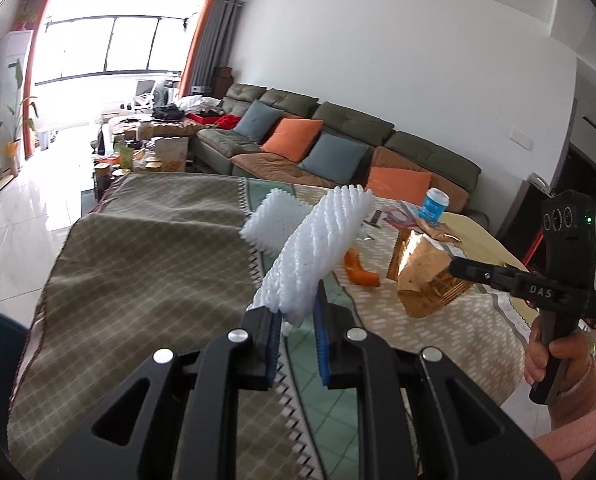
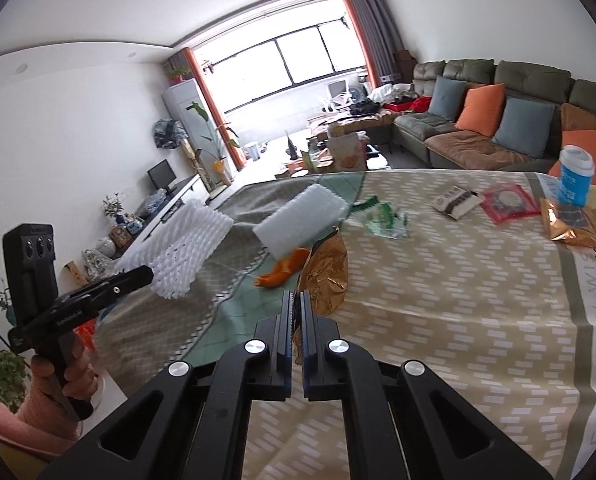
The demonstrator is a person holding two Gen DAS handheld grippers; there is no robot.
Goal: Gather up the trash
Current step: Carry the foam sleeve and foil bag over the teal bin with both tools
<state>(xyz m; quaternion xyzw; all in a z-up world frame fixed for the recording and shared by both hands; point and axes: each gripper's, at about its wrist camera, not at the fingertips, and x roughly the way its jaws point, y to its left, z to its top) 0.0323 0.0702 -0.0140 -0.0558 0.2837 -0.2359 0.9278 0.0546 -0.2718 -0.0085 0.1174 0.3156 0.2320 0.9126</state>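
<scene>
Left claw (image 1: 296, 316) pinching foam net (image 1: 318, 248); orange peel (image 1: 360, 270) beyond.

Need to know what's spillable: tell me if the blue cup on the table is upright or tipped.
Upright. The blue cup stands on its base near the table's far edge, white lid on top. Whether it holds anything cannot be told.

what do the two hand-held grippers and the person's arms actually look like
Both are matte black with pistol-style handles. The left hand-held gripper has blue ribbed pads and silver round pivot bolts; from the right view its side carries small white lettering and three round openings on top. The right hand-held gripper matches, marked "DAS", with a green light. The hands emerge from pink knit sleeves. No cables are visible.
</scene>
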